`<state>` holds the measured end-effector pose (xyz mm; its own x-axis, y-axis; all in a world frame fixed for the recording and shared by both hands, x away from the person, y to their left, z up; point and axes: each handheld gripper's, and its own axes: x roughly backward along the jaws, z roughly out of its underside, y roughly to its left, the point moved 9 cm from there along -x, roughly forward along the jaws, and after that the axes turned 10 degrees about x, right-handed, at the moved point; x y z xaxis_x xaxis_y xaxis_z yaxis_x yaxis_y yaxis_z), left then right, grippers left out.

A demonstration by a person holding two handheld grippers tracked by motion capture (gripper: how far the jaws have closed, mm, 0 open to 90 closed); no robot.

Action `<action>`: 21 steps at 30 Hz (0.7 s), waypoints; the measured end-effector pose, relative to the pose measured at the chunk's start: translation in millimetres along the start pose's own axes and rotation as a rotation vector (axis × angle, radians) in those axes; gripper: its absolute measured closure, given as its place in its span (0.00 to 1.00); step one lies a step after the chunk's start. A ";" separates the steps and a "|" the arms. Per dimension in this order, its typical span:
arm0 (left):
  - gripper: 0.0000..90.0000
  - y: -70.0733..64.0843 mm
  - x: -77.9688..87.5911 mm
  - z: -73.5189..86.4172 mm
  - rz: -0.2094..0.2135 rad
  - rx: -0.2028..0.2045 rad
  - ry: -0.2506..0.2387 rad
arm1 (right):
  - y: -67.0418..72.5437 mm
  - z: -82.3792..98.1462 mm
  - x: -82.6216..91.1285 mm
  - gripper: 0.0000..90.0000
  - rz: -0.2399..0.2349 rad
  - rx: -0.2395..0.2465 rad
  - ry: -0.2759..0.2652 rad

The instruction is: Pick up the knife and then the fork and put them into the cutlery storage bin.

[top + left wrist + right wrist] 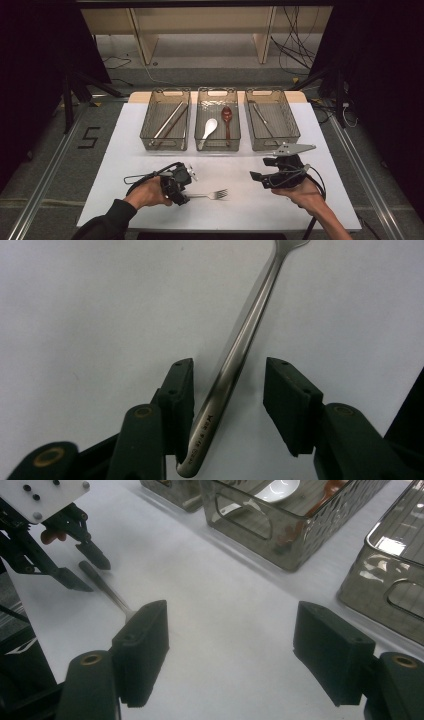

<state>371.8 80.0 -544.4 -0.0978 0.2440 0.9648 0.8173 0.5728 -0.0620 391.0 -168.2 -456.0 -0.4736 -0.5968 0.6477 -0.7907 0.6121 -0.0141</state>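
**Inspector:** Lower centre of the high view — what have you got?

**Operator:** I see a steel fork [210, 195] flat on the white table [125, 150], handle end between my left gripper [181, 199] jaws, half-open, one pad touching, not clamped. I judge it light, stiff, slick; best taken at mid-handle.

**Inspector:** Right gripper [259, 179]?

**Operator:** Wide open, empty. The left gripper view shows handle engraving; the high view shows three baskets [165, 120].

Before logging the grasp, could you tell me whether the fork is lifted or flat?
Flat: the fork lies on the table, its handle between the left gripper's jaws.
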 end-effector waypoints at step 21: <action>0.79 0.8 -3.9 0.1 -0.012 -0.053 0.036 | 3.1 0.4 -1.0 0.35 -0.012 0.002 -0.002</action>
<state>372.8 79.6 -548.2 -0.0881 0.2090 0.9739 0.8453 0.5330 -0.0379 388.9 -166.0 -457.0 -0.4648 -0.6049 0.6466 -0.7972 0.6037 -0.0083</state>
